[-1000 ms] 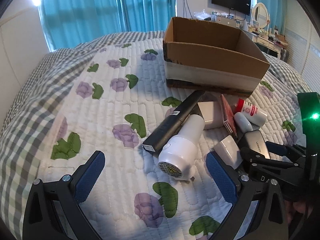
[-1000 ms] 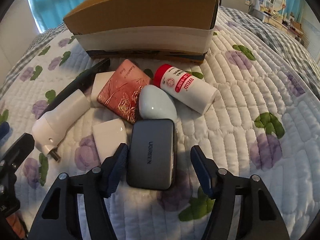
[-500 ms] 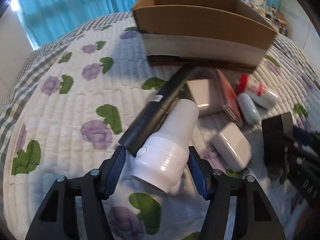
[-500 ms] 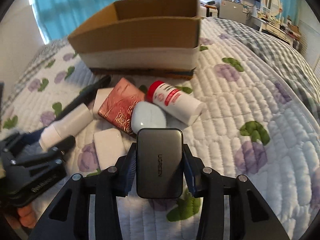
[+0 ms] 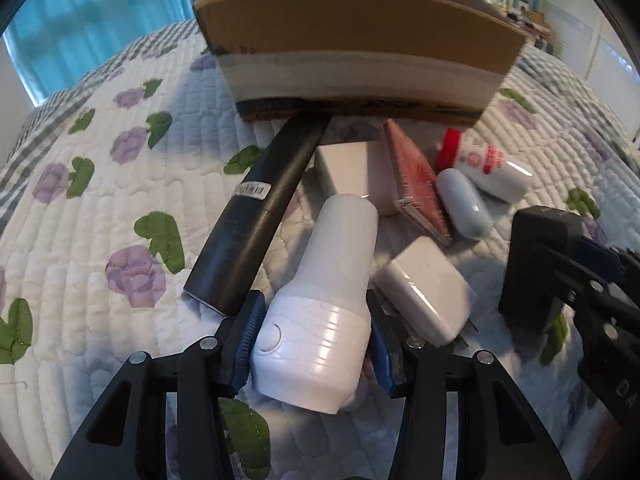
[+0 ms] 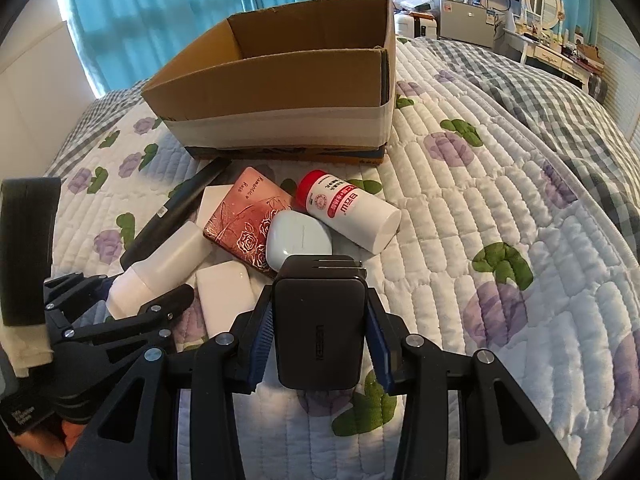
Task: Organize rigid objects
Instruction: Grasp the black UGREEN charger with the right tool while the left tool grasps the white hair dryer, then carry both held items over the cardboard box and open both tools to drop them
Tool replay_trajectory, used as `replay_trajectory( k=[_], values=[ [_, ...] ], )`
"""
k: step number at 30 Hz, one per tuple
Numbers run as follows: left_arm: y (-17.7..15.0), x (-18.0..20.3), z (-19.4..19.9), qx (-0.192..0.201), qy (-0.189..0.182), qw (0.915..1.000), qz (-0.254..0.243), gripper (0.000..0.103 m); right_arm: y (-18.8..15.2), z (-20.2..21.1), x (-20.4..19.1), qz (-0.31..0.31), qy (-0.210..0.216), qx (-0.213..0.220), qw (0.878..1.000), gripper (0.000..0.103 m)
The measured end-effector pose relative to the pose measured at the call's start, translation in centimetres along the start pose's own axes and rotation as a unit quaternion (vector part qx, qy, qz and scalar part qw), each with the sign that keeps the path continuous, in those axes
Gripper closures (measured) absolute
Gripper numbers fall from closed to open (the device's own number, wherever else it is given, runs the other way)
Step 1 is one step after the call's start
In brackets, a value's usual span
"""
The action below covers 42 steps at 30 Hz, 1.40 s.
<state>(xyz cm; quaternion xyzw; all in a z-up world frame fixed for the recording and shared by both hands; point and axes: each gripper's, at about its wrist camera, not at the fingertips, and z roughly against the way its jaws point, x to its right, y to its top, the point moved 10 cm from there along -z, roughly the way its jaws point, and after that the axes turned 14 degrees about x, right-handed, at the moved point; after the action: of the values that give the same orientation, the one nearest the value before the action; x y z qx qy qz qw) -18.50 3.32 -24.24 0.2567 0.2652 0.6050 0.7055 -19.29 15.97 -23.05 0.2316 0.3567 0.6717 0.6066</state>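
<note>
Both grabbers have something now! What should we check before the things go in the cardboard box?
1. Right hand-held gripper pinching the dark charger: ok, pads on both sides.
2. Left hand-held gripper on the white gadget: jaws closing around it, firm grip: cannot tell.
3. Cardboard box open on top: ok.
4. Room inside the box: ok on the visible inner walls, floor hidden.
5. Black tube clear of the white gadget: not ok, it lies right alongside.
</note>
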Motion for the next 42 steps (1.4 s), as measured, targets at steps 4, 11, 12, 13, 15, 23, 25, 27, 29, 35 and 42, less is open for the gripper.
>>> replay_trajectory(
  k=[4,11,12,13,15,23,25,27,29,35,42],
  values=[
    [1.1,0.5,2.6,0.035,-0.007,0.9994,-0.006,0.054,0.9,1.5,-0.2,0.008,-0.002,0.018,1.0,0.062],
    [5.2,0.9,7.9,0.087,-0.017,0.996,0.002,0.054,4.3,6.1,-0.7,0.035,-0.006,0.06,0.998,0.062],
    [6.2,0.6,8.2,0.095,-0.016,0.9954,0.003,0.054,5.3,7.0,-0.7,0.036,-0.004,0.068,0.997,0.062],
    [7.1,0.6,8.7,0.101,-0.014,0.9948,0.003,0.054,6.5,7.8,-0.8,0.038,-0.003,0.078,0.996,0.062],
    [9.3,0.2,9.5,0.114,-0.008,0.9935,0.004,0.054,8.5,9.1,-0.9,0.047,-0.004,0.095,0.994,0.062],
    [18.6,-1.3,10.2,0.156,0.007,0.9876,0.015,0.054,18.8,10.8,-1.7,0.082,0.005,0.157,0.984,0.062],
    [20.6,-1.7,9.2,0.158,0.011,0.9872,0.021,0.054,21.1,10.1,-1.9,0.088,0.007,0.167,0.982,0.062],
    [22.3,-2.2,7.5,0.155,0.019,0.9874,0.021,0.054,22.7,9.0,-2.3,0.087,0.012,0.171,0.981,0.062],
    [23.4,-2.4,5.4,0.15,0.024,0.9882,0.02,0.054,24.0,7.4,-2.5,0.086,0.017,0.172,0.981,0.062],
    [23.7,-2.0,-1.1,0.127,0.024,0.9917,0.004,0.054,25.7,1.4,-1.7,0.076,0.024,0.164,0.983,0.062],
    [22.2,-0.5,-5.3,0.107,0.02,0.9939,-0.014,0.052,24.7,-4.1,0.5,0.058,0.034,0.142,0.988,0.062]
  ],
)
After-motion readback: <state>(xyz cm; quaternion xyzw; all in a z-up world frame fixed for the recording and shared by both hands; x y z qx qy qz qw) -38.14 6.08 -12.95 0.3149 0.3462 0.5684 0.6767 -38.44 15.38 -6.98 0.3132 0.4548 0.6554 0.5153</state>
